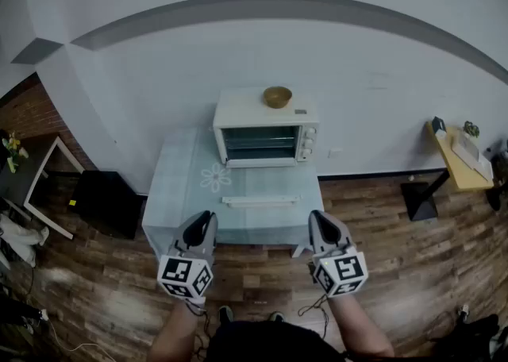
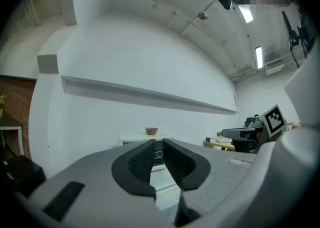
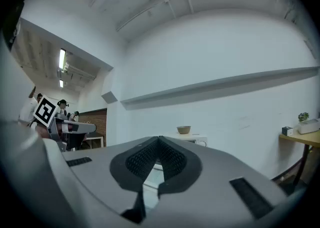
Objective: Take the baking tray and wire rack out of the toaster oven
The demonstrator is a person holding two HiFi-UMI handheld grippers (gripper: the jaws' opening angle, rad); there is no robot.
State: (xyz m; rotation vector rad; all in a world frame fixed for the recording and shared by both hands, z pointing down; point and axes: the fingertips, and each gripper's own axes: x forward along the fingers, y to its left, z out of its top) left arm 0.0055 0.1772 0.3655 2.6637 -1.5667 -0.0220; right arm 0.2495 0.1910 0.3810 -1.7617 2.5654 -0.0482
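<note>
Toaster oven (image 1: 266, 136) smooth cream metal, glossy glass door; bowl (image 1: 277, 97) matt wood; tablecloth (image 1: 178, 186) pale cloth; floor (image 1: 397, 273) wood planks.

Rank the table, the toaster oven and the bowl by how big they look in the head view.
1. table: largest, and also nearest the camera.
2. toaster oven: stands on the table and is clearly smaller.
3. bowl: smallest, sitting on the oven's top.
</note>
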